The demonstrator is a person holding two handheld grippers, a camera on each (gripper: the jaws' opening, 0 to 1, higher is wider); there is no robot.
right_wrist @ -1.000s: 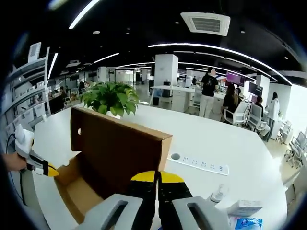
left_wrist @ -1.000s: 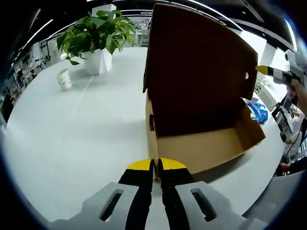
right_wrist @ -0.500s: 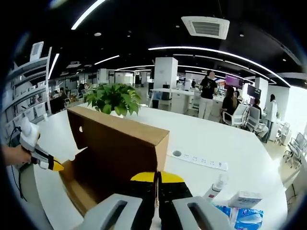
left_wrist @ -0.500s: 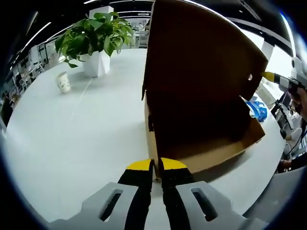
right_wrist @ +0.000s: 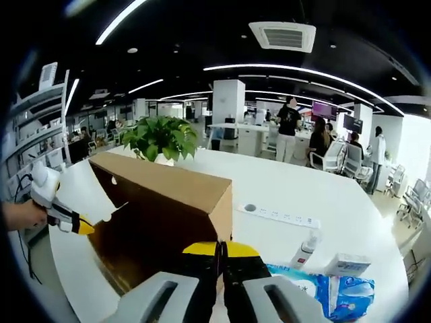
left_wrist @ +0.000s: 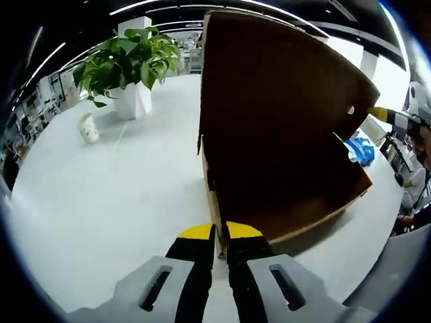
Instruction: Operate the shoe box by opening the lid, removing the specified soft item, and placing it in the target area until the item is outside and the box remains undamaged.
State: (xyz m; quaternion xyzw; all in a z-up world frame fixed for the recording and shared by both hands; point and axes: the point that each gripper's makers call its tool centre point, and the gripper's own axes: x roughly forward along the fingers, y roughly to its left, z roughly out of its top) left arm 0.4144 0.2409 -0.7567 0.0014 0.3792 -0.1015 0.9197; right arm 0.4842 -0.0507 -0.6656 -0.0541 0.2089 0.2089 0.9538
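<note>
A brown cardboard shoe box (left_wrist: 296, 215) stands on the white table, its lid (left_wrist: 276, 101) tilted low over the inside. My left gripper (left_wrist: 217, 237) is shut on the box's near wall edge. In the right gripper view, my right gripper (right_wrist: 221, 250) is shut on the free edge of the lid (right_wrist: 161, 185). That right gripper's yellow tip (left_wrist: 377, 114) also shows at the lid's far corner, and the left gripper (right_wrist: 82, 227) shows by the box's far end. A blue soft pack (right_wrist: 333, 293) lies on the table outside the box.
A potted plant (left_wrist: 128, 60) and a paper cup (left_wrist: 89, 128) stand on the white table (left_wrist: 121, 202) beyond the box. Near the blue pack are a small bottle (right_wrist: 304, 250), a white tissue box (right_wrist: 350, 264) and a power strip (right_wrist: 283, 217). People stand in the office behind.
The lid has swung down over the box, hiding most of the inside. My right gripper has come down with it, bringing the blue pack into its view. The left gripper holds still.
</note>
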